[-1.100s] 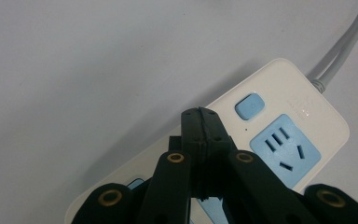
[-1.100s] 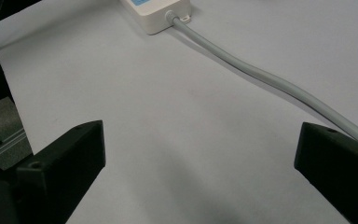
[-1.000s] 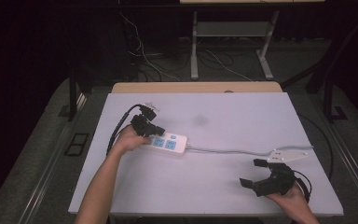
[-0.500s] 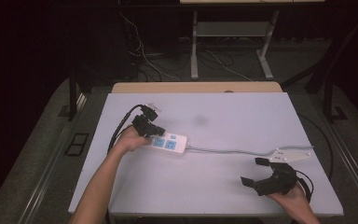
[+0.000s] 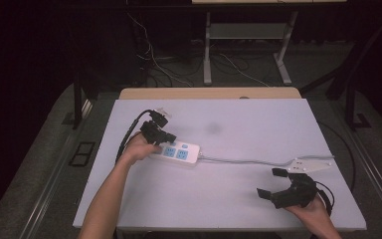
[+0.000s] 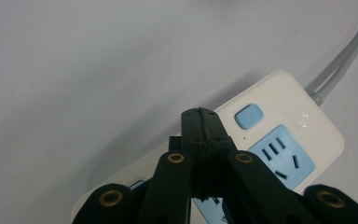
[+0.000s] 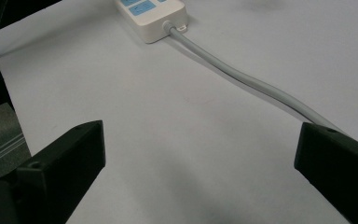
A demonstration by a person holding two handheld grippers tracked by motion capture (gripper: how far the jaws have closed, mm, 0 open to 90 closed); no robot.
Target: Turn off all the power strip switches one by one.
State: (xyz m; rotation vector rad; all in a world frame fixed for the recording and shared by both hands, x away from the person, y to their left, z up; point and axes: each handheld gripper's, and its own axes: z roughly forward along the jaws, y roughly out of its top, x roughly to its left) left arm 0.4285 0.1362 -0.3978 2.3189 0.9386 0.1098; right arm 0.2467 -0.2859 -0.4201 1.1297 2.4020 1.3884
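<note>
At centre left of the high view, the left gripper (image 5: 165, 138), jaws together, rests its tips on the power strip (image 5: 181, 153). To hold the strip steady, press straight down, clear of the blue switch (image 6: 248, 115). Its cord (image 5: 248, 160) runs right. At lower right, the right gripper (image 5: 274, 182) waits, jaws apart.

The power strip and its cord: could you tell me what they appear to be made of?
The power strip looks like smooth, glossy white moulded plastic with light-blue plastic socket faces and a switch; its rounded edges catch a soft sheen. Its cord seems a matte grey rubbery sheath, lying in a gentle bend.
</note>
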